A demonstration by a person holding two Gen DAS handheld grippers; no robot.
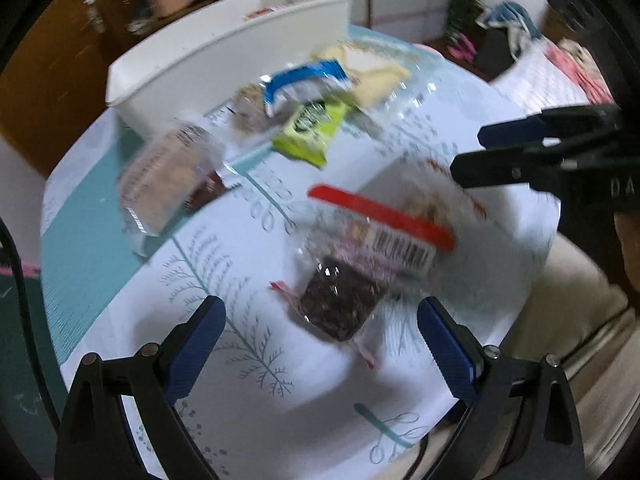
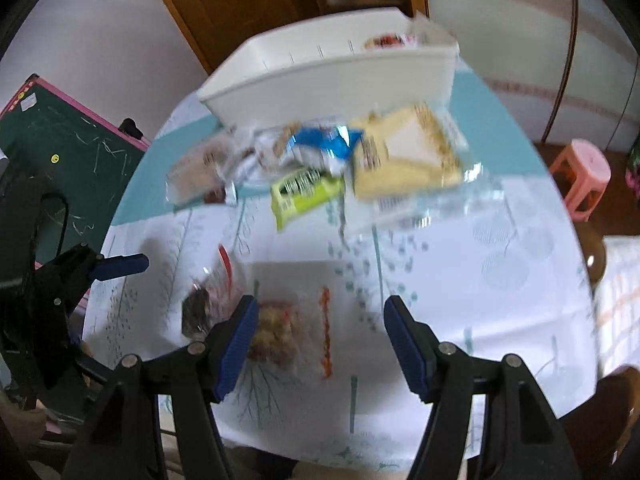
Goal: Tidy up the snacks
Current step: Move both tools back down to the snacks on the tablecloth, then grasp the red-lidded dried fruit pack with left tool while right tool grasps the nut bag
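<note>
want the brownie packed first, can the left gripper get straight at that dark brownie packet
Probably yes: the left gripper is open, and the dark brownie packet lies on the table just ahead with nothing between.

The bench's white cloth (image 2: 500, 320) carries teal bands and leaf prints. A white plastic bin (image 2: 320, 76) sits by a lime-green snack packet (image 2: 304, 192), a blue-and-white wrapper (image 2: 320, 146) and a red-striped clear bag (image 1: 380, 216).

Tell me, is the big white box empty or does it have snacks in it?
Not empty. The white box has at least one packet peeking over its far rim. How full it is, I cannot tell; its wall hides the inside.
</note>
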